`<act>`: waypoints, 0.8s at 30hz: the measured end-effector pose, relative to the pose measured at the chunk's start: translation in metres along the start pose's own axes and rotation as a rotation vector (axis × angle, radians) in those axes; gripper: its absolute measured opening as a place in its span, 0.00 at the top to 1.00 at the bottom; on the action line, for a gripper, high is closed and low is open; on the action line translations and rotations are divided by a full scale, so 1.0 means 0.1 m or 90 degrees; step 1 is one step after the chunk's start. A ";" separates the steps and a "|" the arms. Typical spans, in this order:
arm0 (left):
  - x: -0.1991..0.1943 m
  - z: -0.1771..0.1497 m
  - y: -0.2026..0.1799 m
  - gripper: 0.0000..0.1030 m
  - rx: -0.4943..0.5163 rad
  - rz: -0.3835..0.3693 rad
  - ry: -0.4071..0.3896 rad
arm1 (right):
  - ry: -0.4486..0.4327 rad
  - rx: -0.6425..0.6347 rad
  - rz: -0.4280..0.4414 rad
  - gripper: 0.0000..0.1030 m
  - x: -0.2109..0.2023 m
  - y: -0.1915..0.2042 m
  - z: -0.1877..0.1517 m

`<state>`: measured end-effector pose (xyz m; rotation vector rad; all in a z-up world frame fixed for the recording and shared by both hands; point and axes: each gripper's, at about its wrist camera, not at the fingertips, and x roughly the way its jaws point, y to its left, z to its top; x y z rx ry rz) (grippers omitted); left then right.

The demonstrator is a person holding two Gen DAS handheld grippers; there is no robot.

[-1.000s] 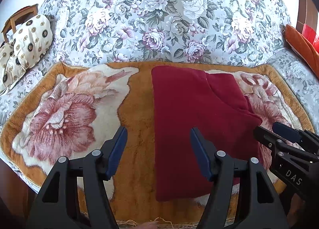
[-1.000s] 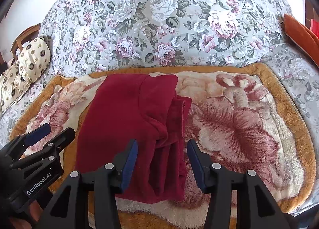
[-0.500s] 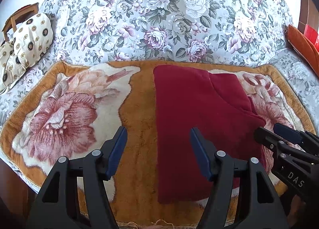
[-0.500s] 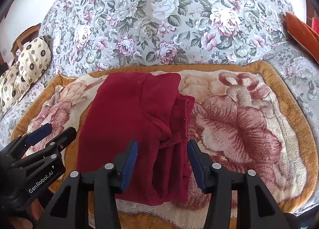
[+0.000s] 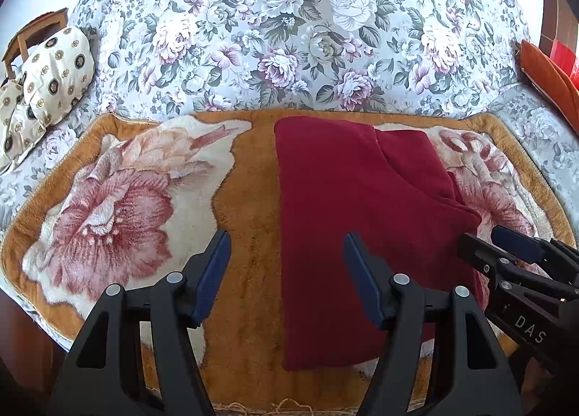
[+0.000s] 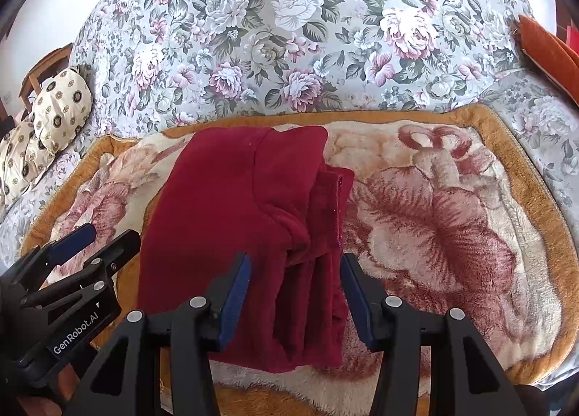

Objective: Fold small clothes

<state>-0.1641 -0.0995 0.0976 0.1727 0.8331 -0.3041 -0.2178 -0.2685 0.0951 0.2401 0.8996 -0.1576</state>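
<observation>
Fleece of deep red makes up the small garment [image 5: 362, 220], which lies folded into a long upright rectangle on the plush blanket [image 5: 246, 220], a little right of the blanket's middle and running from near its far edge toward its near edge. Its left side is a clean straight fold. Its right side is bulkier: several layers stack there in ridges, and a stitched hem [image 6: 338, 209] shows along the outermost flap. A diagonal overlap crosses the upper right of the garment [image 6: 231, 220].

The blanket [image 6: 434, 220] carries large pink flowers on cream with a mustard-orange border, spread over the bed's floral cover [image 5: 289, 36]. A cream patterned pillow [image 5: 50, 72] sits at the bed's far left corner, and an orange cushion [image 6: 546, 50] at the far right edge.

The left tool [image 5: 287, 278] hovers with its blue-padded fingers wide apart over the garment's left fold, holding nothing. The right tool [image 6: 295, 293] is likewise spread, straddling the layered right side without clamping it. White lettering reads "DAS" on the right tool's body in the left view, and "GenRobot.AI" on the left tool's body in the right view.
</observation>
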 end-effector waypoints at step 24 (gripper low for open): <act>-0.08 0.11 -0.02 0.37 0.000 -0.022 -0.029 | -0.001 0.005 -0.005 0.51 0.00 0.00 0.02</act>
